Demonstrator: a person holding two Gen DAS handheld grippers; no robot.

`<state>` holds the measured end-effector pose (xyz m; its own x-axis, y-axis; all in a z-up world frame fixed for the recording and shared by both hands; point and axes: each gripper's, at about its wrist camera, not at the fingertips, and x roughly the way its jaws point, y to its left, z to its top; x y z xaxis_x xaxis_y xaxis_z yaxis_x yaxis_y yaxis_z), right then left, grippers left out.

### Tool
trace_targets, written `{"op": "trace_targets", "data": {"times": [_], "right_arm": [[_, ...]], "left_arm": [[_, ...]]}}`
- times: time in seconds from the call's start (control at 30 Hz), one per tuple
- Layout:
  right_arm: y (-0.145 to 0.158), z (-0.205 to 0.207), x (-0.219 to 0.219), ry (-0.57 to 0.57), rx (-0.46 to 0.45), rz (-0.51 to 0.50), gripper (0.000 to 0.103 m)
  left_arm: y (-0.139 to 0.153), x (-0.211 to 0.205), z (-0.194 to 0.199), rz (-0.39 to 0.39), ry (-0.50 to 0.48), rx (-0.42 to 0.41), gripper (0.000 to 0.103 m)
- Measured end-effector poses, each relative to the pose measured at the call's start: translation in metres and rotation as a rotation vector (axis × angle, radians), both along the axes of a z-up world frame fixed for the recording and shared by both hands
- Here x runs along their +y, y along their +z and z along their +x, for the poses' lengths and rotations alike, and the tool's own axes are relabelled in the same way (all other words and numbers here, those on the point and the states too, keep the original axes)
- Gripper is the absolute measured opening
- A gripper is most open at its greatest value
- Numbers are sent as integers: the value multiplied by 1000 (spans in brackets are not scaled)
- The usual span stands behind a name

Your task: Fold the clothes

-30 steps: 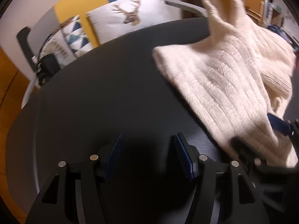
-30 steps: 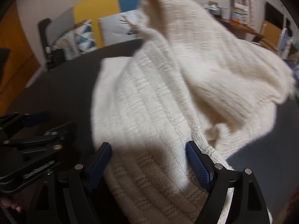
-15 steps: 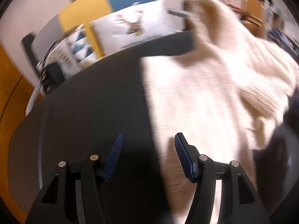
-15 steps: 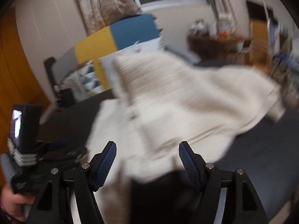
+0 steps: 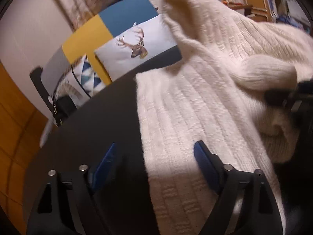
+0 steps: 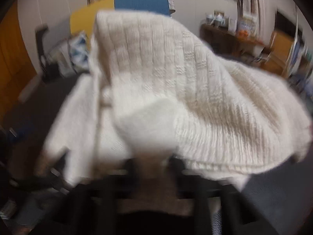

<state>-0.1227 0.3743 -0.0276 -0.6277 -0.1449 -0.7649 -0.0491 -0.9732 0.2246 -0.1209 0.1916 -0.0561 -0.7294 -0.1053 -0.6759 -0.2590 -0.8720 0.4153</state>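
A cream ribbed knit sweater [image 5: 195, 107] lies heaped on the black table [image 5: 88, 137]. My left gripper [image 5: 154, 162] hangs low over its near left edge, and its jaws are opening. The hem lies between the blue pads [image 5: 203, 160], which stand clear of it. In the blurred right wrist view the sweater [image 6: 176, 78] rises in a big fold from my right gripper [image 6: 150, 164]. Those jaws are closing, with a bunch of knit pinched between them. In the left wrist view the right gripper [image 5: 283, 98] sits at the far right against a rolled sleeve.
A deer-print cushion [image 5: 137, 47] and a triangle-print cushion [image 5: 90, 76] lean behind the table's far edge, beside a black chair [image 5: 41, 86]. A cluttered wooden shelf [image 6: 225, 35] stands at the back right. Bare tabletop [image 6: 273, 195] shows to the right of the sweater.
My left gripper has slid right over the sweater's edge and its jaws have widened. My right gripper's jaws have gone from wide apart to pinched on the knit, and the sweater has risen.
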Motion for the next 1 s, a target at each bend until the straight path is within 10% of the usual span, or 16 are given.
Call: {"op": "trace_targets", "data": {"times": [0.2, 0.43, 0.57, 0.87, 1.0], "right_arm": [[8, 15, 8, 2, 44, -254, 9], [50, 53, -30, 142, 155, -264, 8], [48, 80, -39, 175, 124, -232, 8], [16, 94, -45, 207, 54, -209, 8], [12, 97, -39, 220, 60, -210, 8]], "left_arm": [[9, -15, -13, 129, 46, -83, 88], [50, -51, -19, 577, 81, -202, 88], [59, -67, -32, 680, 116, -246, 88], [16, -30, -44, 615, 156, -497, 88], [14, -9, -47, 564, 159, -482, 88]]}}
